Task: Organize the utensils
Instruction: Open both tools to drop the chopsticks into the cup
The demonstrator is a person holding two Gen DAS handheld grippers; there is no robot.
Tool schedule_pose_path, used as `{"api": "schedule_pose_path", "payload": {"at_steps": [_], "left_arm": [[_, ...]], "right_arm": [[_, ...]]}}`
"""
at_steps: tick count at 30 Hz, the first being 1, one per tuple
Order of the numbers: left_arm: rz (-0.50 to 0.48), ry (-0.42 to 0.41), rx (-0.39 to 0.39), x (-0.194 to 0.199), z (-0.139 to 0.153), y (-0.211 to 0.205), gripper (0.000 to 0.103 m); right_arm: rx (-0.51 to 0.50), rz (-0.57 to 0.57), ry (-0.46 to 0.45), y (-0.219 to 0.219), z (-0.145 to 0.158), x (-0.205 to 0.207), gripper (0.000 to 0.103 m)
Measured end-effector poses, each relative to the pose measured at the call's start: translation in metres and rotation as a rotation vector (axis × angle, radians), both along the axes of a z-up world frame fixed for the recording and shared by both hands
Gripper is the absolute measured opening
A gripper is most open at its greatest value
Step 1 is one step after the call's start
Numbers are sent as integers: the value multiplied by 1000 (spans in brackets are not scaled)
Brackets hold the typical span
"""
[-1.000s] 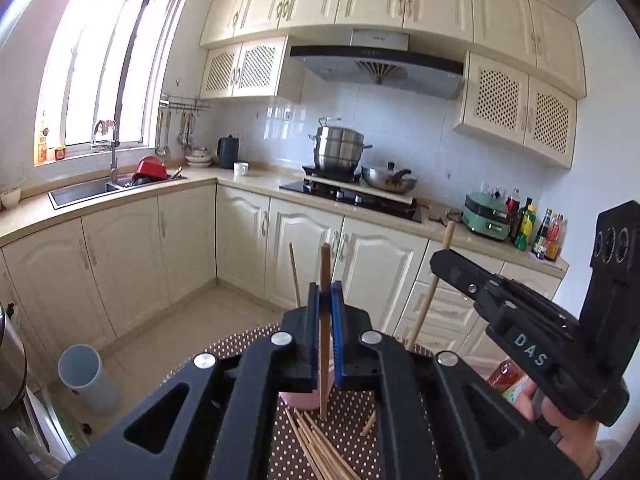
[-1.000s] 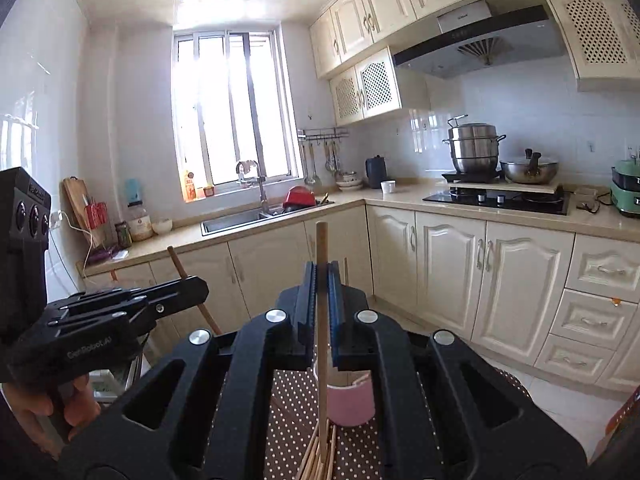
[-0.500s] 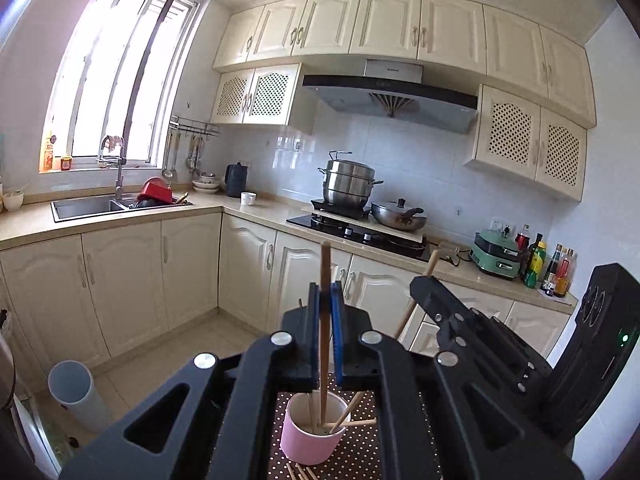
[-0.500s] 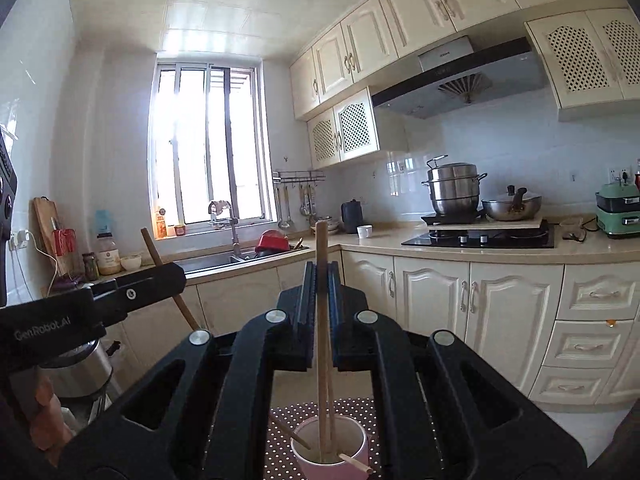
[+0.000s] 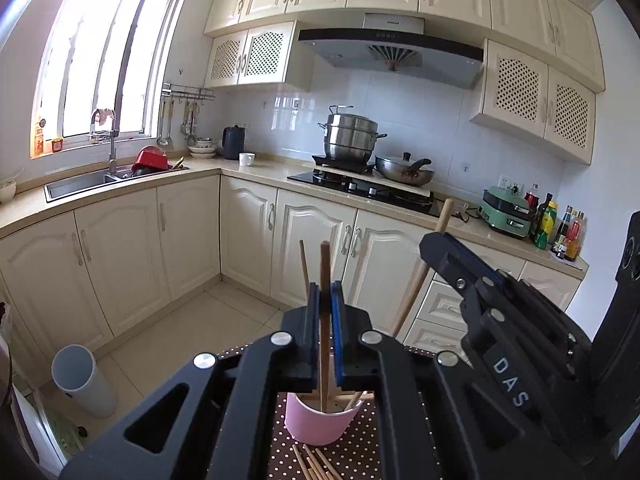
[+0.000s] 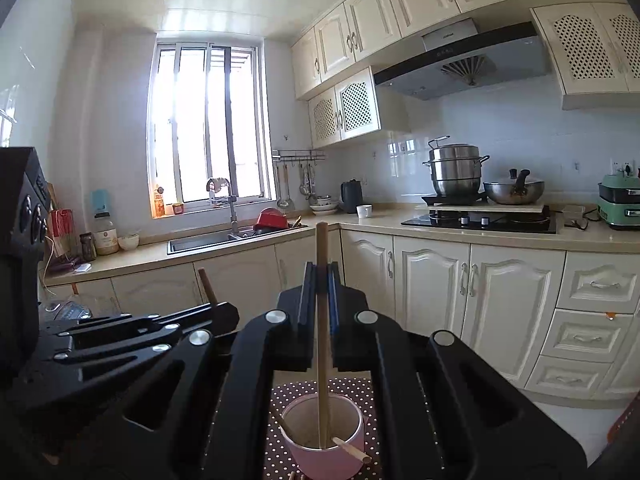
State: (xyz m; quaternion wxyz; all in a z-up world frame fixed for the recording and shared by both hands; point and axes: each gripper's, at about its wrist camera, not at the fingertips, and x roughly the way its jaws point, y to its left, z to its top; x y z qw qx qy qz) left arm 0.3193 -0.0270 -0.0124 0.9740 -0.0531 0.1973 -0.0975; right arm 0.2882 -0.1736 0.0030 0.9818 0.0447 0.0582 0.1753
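The round pink cup point(image 6: 326, 446) stands on the brown, white-dotted table point(image 6: 286, 394), at 6 o'clock in both wrist views, just below the gripper tips. Several light wooden chopsticks lean inside it, one point(image 6: 350, 449) resting tilted over the rim toward 4 o'clock in the right wrist view. More loose wooden chopsticks point(image 5: 312, 462) lie flat on the table just in front of the cup, at 6 o'clock in the left wrist view.

The left gripper point(image 5: 325, 312) is clamped on an upright wooden chopstick point(image 5: 325, 264) whose lower end reaches down into the cup. The right gripper point(image 6: 322, 292) is likewise pressed tight on its own upright wooden chopstick point(image 6: 321, 248), its lower end inside the cup. Each gripper shows in the other's view: the right one at 3 o'clock, the left one at 9 o'clock.

Beyond, cream kitchen cabinets point(image 6: 432, 284) run under a beige worktop point(image 5: 256, 168). A steel stacked steamer pot point(image 5: 350, 136) and a steel wok point(image 5: 404, 170) sit on the black hob point(image 5: 360, 190) at 12 o'clock, a steel sink point(image 5: 80, 186) lies at 10 o'clock beneath the window point(image 5: 108, 52), and a grey cylindrical bin point(image 5: 82, 380) stands on the tiled floor at 8 o'clock
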Motion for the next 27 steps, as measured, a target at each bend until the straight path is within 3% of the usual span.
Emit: {"api": "schedule_pose_path", "payload": {"at_steps": [5, 6, 7, 9, 10, 25, 27], "left_arm": [[-13, 26, -7, 3, -4, 2, 7], [-15, 27, -6, 3, -4, 3, 10], [-15, 26, -3, 2, -3, 3, 21], [-3, 9, 3, -1, -1, 4, 33], [2, 2, 7, -3, 0, 5, 35], [33, -30, -4, -33, 15, 19, 54], [33, -32, 0, -37, 18, 19, 54]], "right_arm": [[-6, -2, 14, -2, -2, 0, 6], [-6, -2, 16, -2, -2, 0, 6], [-5, -2, 19, -2, -1, 0, 6], [-1, 3, 28, -3, 0, 0, 6], [-4, 4, 29, -2, 0, -1, 6], [-20, -12, 37, -4, 10, -13, 7], [-22, -10, 40, -4, 11, -14, 11]]}}
